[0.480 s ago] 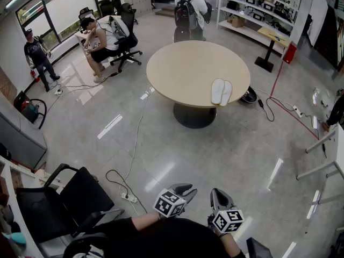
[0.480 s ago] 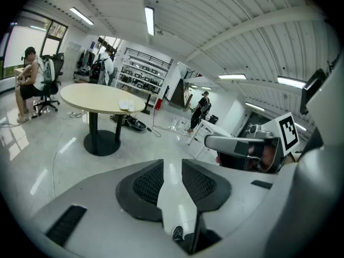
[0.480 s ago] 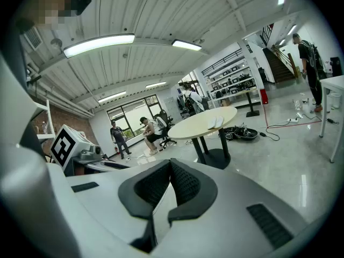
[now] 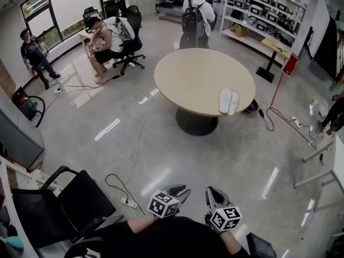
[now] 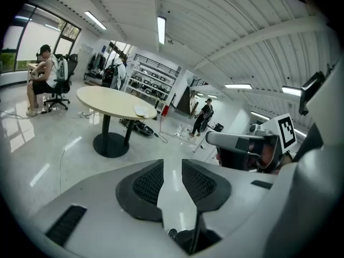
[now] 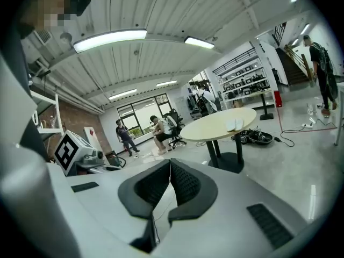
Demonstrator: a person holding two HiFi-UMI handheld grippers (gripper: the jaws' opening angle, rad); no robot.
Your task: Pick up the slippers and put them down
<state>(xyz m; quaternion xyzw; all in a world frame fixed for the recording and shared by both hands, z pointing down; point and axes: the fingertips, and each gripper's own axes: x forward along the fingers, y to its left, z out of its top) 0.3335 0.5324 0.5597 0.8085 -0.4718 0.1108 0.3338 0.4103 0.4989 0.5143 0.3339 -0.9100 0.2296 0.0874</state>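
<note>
A pair of white slippers (image 4: pixel 228 101) lies side by side near the right edge of the round beige table (image 4: pixel 193 74), across the room from me. They also show small in the left gripper view, slippers (image 5: pixel 141 110), and in the right gripper view, slippers (image 6: pixel 235 124). Both grippers hang low in front of my body, well short of the table. My left gripper (image 4: pixel 180 190) has a narrow gap between its pads with nothing in it, left gripper (image 5: pixel 172 165). On my right gripper (image 4: pixel 212 193) the jaw tips meet, with nothing held, right gripper (image 6: pixel 170 163).
A black office chair (image 4: pixel 70 200) stands near left. A cable and power strip (image 4: pixel 128 202) lie on the floor ahead. One person sits (image 4: pixel 105 42) at a far desk, another with a backpack (image 4: pixel 196 15) stands beyond the table, a third (image 4: pixel 32 52) at far left. Shelves (image 4: pixel 258 4) line the back.
The head view has shifted a little, so the table and slippers sit slightly further right and lower. Both grippers stay low before my body, and their jaws stand as before.
</note>
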